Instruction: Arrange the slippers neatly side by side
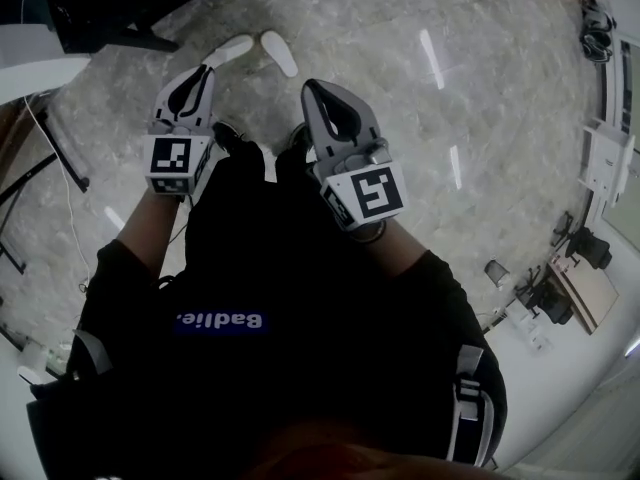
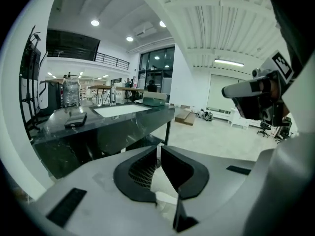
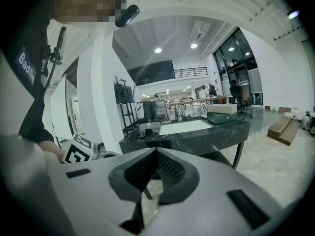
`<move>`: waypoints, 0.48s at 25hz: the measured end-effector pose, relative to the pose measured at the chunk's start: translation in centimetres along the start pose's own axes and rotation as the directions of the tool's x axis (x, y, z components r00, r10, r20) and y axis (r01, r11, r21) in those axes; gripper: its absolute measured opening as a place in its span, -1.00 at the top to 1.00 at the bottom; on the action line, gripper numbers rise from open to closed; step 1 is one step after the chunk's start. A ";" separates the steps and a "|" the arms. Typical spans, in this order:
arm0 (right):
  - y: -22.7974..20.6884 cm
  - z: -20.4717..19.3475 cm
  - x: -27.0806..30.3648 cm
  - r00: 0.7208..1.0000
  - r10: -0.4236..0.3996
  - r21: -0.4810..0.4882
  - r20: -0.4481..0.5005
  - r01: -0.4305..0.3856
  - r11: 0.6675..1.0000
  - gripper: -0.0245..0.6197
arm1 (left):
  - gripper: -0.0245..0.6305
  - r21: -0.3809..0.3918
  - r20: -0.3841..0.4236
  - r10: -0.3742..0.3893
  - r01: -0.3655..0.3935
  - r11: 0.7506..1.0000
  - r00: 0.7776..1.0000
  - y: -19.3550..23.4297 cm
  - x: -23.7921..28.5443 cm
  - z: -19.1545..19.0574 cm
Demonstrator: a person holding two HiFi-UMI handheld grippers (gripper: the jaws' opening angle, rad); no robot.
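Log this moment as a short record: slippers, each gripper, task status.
left slipper: white, on the floor, angled
right slipper: white, beside it, splayed apart, not parallel
left gripper: shut, empty, held in the air
right gripper: shut, empty, held in the air
task status: not begun, neither slipper touched

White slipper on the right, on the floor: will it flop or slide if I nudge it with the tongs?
Probably light: the slipper looks thin and flat. The floor is glossy stone, so a nudge would likely slide it rather than tip it. Its thin sole may bend when pinched at one end.
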State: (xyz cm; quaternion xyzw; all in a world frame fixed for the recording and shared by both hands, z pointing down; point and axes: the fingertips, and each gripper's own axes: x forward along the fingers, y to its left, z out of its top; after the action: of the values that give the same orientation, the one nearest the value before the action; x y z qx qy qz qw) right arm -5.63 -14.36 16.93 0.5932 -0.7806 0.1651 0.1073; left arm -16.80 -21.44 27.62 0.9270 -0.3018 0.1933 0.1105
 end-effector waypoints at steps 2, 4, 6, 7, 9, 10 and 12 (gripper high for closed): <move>-1.4 -1.6 0.3 1.000 0.005 0.012 -0.006 -0.005 1.000 0.92 | 0.83 -0.002 -0.052 0.011 -0.011 1.000 0.999 -0.4 1.8 -2.4; -2.9 -3.2 0.4 1.000 0.001 0.033 -0.008 0.000 0.999 0.92 | 0.82 0.007 -0.101 0.021 -0.021 1.000 0.995 -0.7 3.3 -4.7; -4.3 -4.7 0.2 1.000 -0.001 0.051 -0.012 0.002 0.999 0.92 | 0.82 0.015 -0.129 0.039 -0.037 0.999 0.991 -1.1 4.6 -6.4; -4.9 -5.5 0.2 1.000 0.002 0.055 -0.015 -0.001 0.998 0.92 | 0.82 0.020 -0.143 0.047 -0.044 0.999 0.989 -1.2 5.2 -7.2; -5.8 -7.4 0.6 1.000 0.013 0.066 -0.025 -0.011 0.998 0.92 | 0.82 0.041 -0.178 0.055 -0.048 0.998 0.982 -1.0 6.6 -9.3; -6.2 -8.4 0.9 0.999 0.018 0.074 -0.030 -0.016 0.997 0.92 | 0.82 0.053 -0.199 0.054 -0.045 0.998 0.978 -0.9 7.3 -10.6; -6.9 -10.5 1.5 0.999 0.027 0.089 -0.029 -0.025 0.996 0.92 | 0.77 0.067 -0.240 0.052 -0.037 0.997 0.969 -0.4 9.0 -13.5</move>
State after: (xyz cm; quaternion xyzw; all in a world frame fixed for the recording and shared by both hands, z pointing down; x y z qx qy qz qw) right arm 0.30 -13.35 28.02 0.5845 -0.7785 0.2099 0.0908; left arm -13.75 -21.42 43.59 0.8926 -0.3008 0.3163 0.1133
